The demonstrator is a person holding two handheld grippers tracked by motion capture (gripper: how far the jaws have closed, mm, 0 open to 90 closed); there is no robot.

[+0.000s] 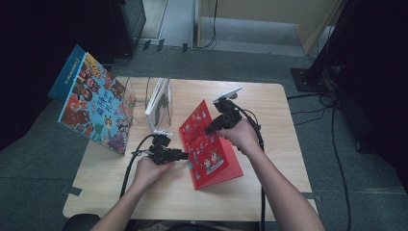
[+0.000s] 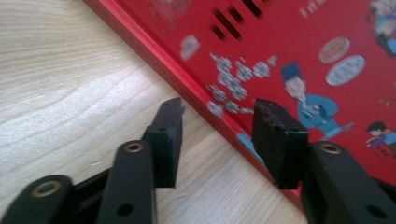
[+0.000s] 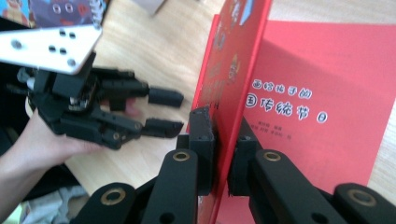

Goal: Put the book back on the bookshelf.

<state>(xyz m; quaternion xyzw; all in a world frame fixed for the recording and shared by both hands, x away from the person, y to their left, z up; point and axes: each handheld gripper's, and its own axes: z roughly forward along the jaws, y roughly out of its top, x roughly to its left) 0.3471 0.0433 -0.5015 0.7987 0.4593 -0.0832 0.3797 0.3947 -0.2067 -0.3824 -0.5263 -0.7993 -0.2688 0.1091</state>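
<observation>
The right gripper (image 3: 220,154) pinches the front cover of the red book (image 1: 210,149) lying on the desk (image 1: 269,115); the left gripper (image 2: 217,116) hangs half-open beside its spine, holding nothing. Unsteadied, the book may slide or the cover slip free

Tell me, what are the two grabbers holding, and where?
The right gripper pinches the red book by the edge of its lifted front cover. The left gripper is open beside the book's edge, holding nothing.
</observation>
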